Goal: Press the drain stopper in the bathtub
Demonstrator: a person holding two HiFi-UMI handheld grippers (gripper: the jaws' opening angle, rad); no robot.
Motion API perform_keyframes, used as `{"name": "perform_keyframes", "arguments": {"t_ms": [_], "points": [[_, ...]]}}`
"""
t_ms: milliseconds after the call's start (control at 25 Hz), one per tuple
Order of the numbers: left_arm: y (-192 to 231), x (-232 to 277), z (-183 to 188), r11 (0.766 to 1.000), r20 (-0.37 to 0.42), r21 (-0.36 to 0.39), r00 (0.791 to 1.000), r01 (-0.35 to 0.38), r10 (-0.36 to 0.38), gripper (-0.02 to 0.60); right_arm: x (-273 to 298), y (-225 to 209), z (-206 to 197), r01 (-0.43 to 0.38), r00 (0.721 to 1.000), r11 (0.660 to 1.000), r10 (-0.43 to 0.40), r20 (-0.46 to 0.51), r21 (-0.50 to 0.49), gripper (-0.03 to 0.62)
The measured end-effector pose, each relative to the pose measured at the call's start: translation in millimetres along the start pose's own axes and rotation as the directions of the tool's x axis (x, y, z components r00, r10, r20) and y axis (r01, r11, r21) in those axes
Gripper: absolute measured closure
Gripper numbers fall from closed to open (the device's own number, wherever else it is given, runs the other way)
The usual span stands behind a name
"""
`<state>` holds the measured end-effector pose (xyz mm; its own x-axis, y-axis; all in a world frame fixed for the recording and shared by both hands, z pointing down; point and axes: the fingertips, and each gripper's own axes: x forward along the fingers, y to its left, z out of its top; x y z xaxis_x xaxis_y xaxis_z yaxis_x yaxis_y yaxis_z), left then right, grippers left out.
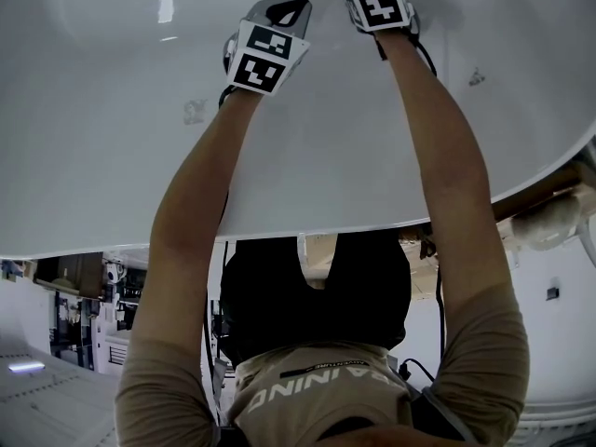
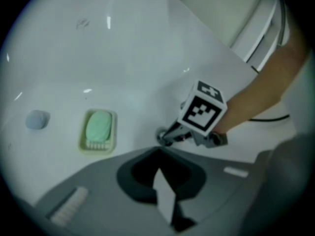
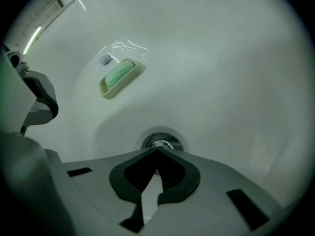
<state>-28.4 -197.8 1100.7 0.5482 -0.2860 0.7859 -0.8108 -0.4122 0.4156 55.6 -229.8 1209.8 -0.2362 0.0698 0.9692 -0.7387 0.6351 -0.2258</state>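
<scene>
While left gripper [image 2: 158, 151] hangs closed, empty, right gripper [image 3: 157, 151], jaws together, points at drain stopper [image 3: 161, 143]; pressing step. Next likely: firm, straight push down.

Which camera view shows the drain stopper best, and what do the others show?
The right gripper view: the drain stopper sits central and close, just beyond the right gripper's shut jaws. The left gripper view shows only its rim, small, beside that gripper's tips. The head view does not show it.
</scene>
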Motion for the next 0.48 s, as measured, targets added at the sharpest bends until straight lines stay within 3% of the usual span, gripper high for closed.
{"name": "perform_keyframes", "arguments": {"t_ms": [280, 480], "points": [[6, -1, 3, 1.0, 0.005, 0.0, 1.0, -0.007, 0.007, 0.58, -1, -2, 7, 0.082, 0.997, 0.996, -0.082, 0.0, -0.03, 0.585], [12, -2, 5, 1.0, 0.012, -0.005, 1.0, -0.017, 0.017, 0.58, 1, -1, 2, 0.035, 0.999, 0.999, -0.036, -0.033, -0.025, 0.585]]}}
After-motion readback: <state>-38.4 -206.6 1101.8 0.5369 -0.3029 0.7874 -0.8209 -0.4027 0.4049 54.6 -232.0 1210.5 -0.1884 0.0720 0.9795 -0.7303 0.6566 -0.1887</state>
